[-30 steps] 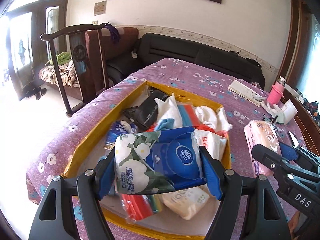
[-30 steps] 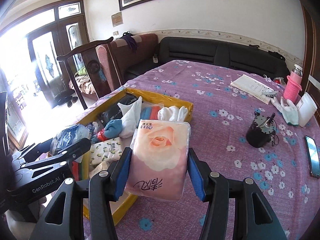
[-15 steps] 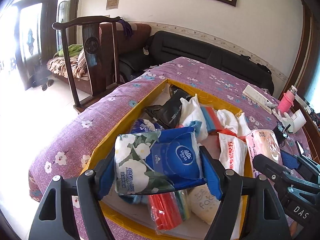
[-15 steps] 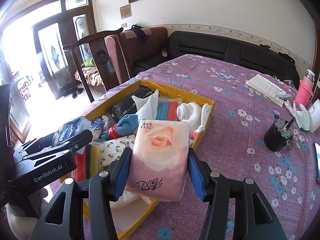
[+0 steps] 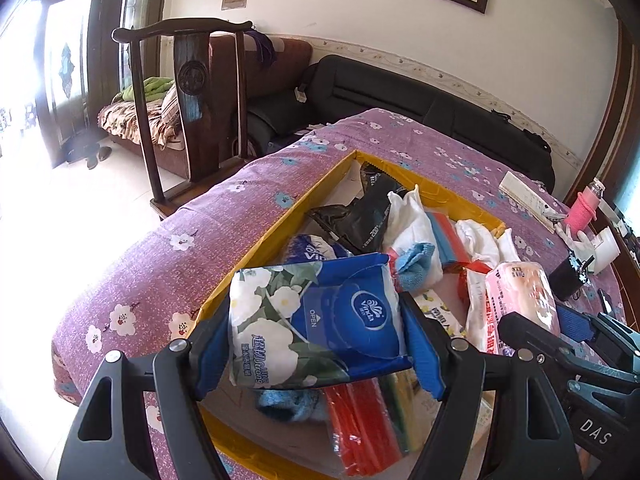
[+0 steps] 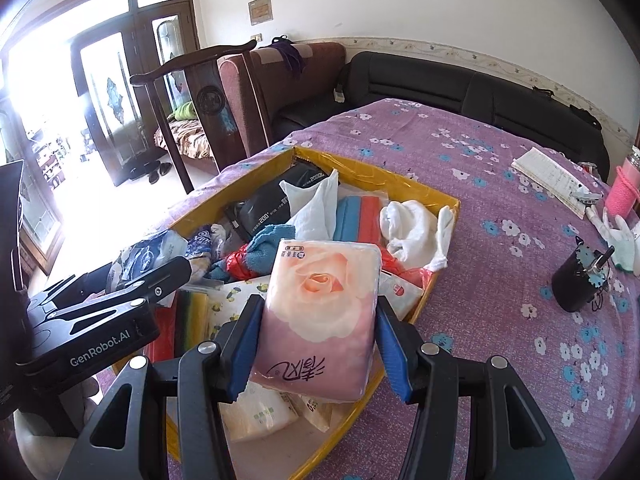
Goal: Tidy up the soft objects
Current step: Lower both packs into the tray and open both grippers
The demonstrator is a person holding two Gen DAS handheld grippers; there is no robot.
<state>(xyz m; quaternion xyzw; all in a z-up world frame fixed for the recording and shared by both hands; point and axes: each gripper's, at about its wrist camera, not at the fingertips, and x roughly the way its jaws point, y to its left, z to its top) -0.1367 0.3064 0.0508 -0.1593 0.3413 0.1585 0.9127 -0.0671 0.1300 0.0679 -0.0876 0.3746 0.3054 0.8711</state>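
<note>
Many soft packs [image 6: 256,408] crowding yellow box [image 6: 448,280] beneath both held packets.

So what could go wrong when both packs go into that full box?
The box is already heaped with cloths and packets, so the blue pack and the pink pack might perch on top and slide out. The left gripper and right gripper are close together, so they might bump. Soft packs can also slip from the pads.
</note>
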